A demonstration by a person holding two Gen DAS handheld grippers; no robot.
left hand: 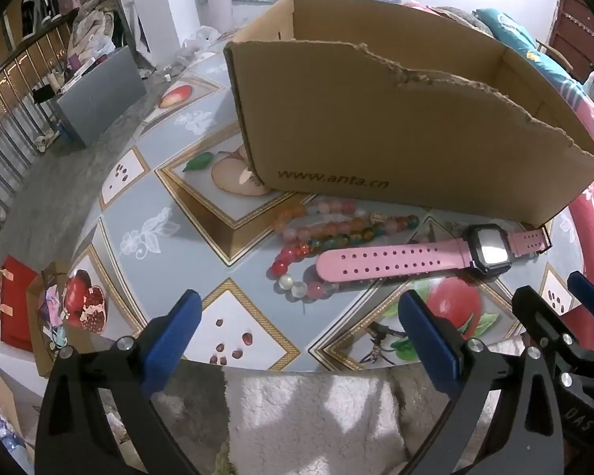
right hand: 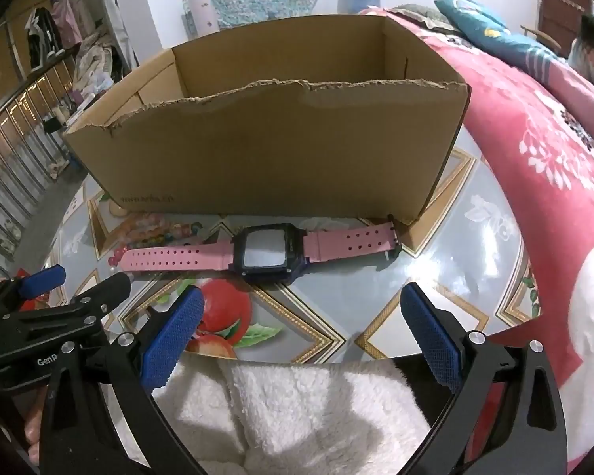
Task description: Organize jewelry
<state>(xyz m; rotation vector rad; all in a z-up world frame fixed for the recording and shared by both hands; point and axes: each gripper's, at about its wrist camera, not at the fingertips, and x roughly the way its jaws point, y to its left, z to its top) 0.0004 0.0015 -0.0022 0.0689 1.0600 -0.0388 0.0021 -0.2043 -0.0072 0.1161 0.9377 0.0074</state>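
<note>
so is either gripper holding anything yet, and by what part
Nothing is held. The left gripper and right gripper are both open and empty; the pink watch and bead bracelets lie on the table.

1. One cardboard box (left hand: 396, 126), open at the top, standing on the table (left hand: 166, 213).
2. One pink watch (left hand: 415, 257), lying flat just in front of the box.
3. Bead strings (left hand: 328, 233) in a tangle in front of the box; how many I cannot tell.
4. Two grippers: left gripper (left hand: 297, 332), right gripper (right hand: 301, 328), both in front of the box.
</note>
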